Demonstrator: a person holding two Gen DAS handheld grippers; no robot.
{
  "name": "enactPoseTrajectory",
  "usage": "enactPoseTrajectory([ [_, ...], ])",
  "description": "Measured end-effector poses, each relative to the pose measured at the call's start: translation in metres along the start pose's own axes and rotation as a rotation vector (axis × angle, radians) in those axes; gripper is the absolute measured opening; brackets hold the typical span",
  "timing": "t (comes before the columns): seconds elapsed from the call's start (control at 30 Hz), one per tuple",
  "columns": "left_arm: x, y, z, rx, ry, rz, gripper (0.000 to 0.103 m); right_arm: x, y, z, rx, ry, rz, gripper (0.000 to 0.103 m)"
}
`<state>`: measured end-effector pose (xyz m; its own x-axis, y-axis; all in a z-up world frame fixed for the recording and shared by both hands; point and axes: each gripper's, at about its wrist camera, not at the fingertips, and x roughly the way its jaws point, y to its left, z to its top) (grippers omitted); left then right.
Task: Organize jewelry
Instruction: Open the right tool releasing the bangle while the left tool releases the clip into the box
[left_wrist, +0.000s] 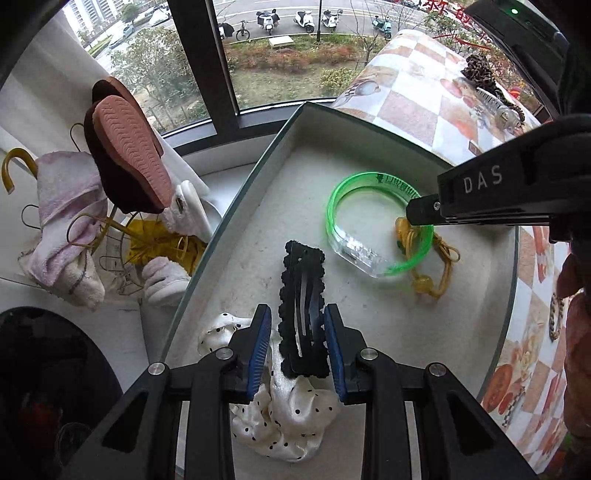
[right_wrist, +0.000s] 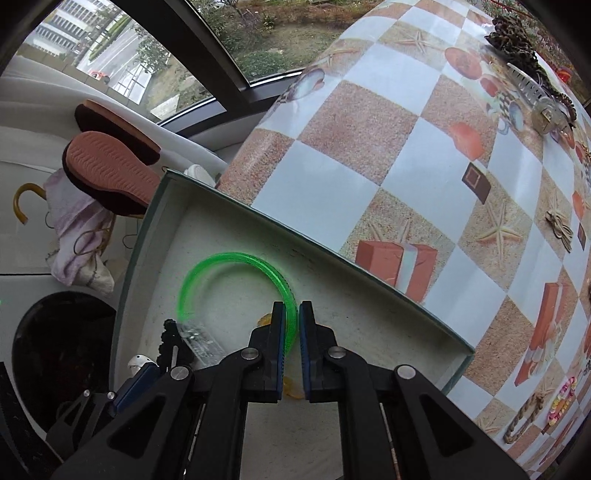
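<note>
Over the shallow grey box (left_wrist: 369, 325) now, both grippers low inside it. The left gripper (left_wrist: 297, 325) has its blue-padded fingers (left_wrist: 260, 343) on either side of the black scalloped hair clip (left_wrist: 303, 295); the clip runs lengthwise between them and pokes out well past the tips, and the pads look pressed to its edges, so I'd call that a grip. Under those fingers and just to their left lies the white polka-dot scrunchie (left_wrist: 291, 413), bunched on the box floor.

Ahead and to the right of the left fingertips sits the green bangle (left_wrist: 369, 225), flat on the floor, its clear section turned toward the clip. The right gripper (right_wrist: 291, 321) has narrowed its fingers around the bangle's rim; the green band passes right between the pads (right_wrist: 277, 332), with a sliver of gap showing on the right-hand pad, so whether it is truly pinched I cannot tell. A yellow beaded cord (left_wrist: 428, 269) lies partly under the bangle, beneath the right fingers.

Beyond the box, past the right fingertips, spreads the checked seashell tablecloth (right_wrist: 388, 155), with a leopard-print scrunchie (right_wrist: 513, 37) at its far edge.
</note>
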<state>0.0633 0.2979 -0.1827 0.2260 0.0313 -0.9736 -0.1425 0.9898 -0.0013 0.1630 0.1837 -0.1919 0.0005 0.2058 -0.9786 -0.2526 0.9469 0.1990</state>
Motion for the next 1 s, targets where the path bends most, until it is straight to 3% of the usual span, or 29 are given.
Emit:
enactPoseTrajectory([
  [0.17,-0.002,-0.003,0.000,0.013,0.004,0.017,0.034,-0.001,-0.005,-0.001,0.004,0.016,0.020,0.015],
  [0.23,-0.004,-0.004,0.000,0.013,0.003,0.023,0.034,-0.007,-0.007,-0.003,0.007,0.014,0.033,0.022],
  [0.3,-0.006,-0.005,0.001,0.013,0.004,0.028,0.034,-0.015,-0.010,-0.005,0.007,0.001,0.047,0.040],
  [0.43,-0.012,-0.007,0.000,0.015,0.002,0.034,0.034,-0.033,-0.011,-0.009,0.009,-0.029,0.076,0.044],
  [0.57,-0.019,-0.010,0.001,0.019,-0.010,0.045,0.034,-0.053,-0.018,-0.014,0.030,-0.066,0.094,0.053],
  [0.6,-0.021,-0.010,0.001,0.019,-0.012,0.046,0.037,-0.059,-0.021,-0.017,0.035,-0.076,0.094,0.055],
  [0.67,-0.027,-0.011,0.001,0.015,-0.033,0.057,0.088,-0.066,-0.026,-0.022,0.040,-0.087,0.092,0.057],
  [0.73,-0.035,-0.013,0.001,0.025,-0.066,0.066,0.090,-0.075,-0.034,-0.030,0.045,-0.094,0.086,0.059],
  [1.0,-0.049,-0.030,-0.001,0.072,-0.050,0.054,0.090,-0.095,-0.071,-0.066,0.096,-0.101,0.059,0.060],
])
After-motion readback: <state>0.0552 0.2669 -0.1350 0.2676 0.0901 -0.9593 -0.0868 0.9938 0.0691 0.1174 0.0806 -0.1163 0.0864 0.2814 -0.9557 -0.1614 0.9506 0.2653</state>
